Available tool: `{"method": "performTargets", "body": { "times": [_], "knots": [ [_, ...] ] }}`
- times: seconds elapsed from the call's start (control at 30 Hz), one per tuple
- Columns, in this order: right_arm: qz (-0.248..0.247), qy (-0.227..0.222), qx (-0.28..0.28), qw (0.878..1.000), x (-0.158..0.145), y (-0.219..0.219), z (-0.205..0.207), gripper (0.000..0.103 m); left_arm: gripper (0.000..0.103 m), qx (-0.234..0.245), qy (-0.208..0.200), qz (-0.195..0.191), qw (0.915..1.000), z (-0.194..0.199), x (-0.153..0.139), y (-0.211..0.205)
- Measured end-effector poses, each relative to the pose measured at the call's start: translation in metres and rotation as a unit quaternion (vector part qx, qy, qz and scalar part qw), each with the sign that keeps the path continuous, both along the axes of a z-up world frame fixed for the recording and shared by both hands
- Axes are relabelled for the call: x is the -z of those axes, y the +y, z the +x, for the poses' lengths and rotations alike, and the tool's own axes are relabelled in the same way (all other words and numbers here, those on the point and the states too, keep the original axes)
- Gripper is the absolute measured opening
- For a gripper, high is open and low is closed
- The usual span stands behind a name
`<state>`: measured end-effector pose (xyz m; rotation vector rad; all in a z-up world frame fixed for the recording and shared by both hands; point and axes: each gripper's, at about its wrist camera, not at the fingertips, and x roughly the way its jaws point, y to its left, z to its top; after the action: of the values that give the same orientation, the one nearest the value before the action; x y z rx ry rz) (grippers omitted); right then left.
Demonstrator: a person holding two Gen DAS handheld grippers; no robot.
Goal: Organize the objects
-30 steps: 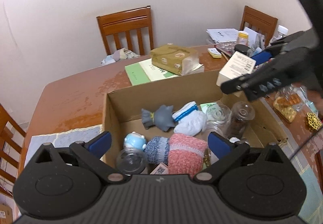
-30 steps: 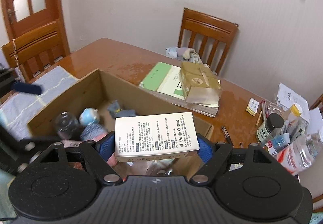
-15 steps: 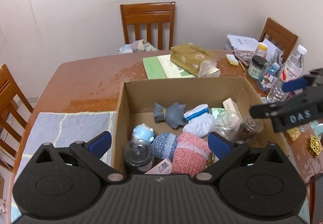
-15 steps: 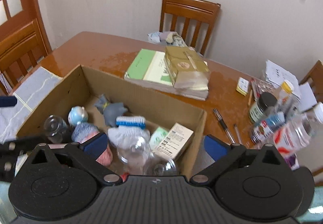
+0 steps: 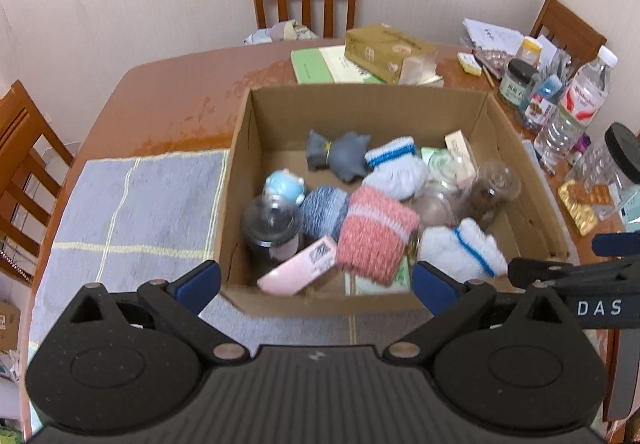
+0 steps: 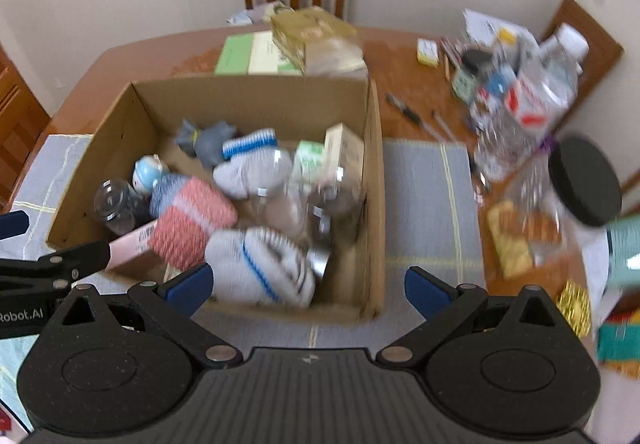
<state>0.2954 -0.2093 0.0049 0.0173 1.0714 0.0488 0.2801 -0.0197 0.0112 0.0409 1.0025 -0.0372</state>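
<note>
Right gripper (image 6: 308, 286) wide open, empty — above cardboard box (image 6: 374, 163) w/ socks.

The white printed carton (image 6: 344, 147), held between the right gripper (image 6: 308, 286) fingers a second ago, now leans inside the open brown cardboard box (image 6: 374, 179) against its right wall. That gripper, jaws spread and empty, has withdrawn to the box's near edge.

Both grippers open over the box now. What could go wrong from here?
1. The cardboard box is piled high; pushing another item in might knock the clear glass jars against each other.
2. The tall black-lidded clear jar and plastic water bottle crowd the right gripper; a sideways swing may topple them.
3. The right wrist view is blurred, so aiming there is doubtful.
</note>
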Motion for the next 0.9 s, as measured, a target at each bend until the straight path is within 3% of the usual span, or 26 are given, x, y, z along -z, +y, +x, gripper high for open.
{"method": "performTargets", "body": {
  "times": [0.27,0.67,0.9],
  "knots": [
    [0.012,0.021,0.033,0.999,0.002,0.006,-0.019,0.103,0.101,-0.005,0.004,0.013,0.9999,-0.011,-0.003,0.008],
    [-0.028,-0.007,0.027,0.999,-0.010,0.022,-0.030,0.103,0.101,-0.016,-0.009,-0.006,0.9998,-0.016,-0.004,0.018],
    [-0.026,-0.002,0.034,0.999,-0.004,0.023,-0.031,0.103,0.101,-0.010,-0.015,-0.006,0.9998,-0.018,-0.002,0.019]
  ]
}}
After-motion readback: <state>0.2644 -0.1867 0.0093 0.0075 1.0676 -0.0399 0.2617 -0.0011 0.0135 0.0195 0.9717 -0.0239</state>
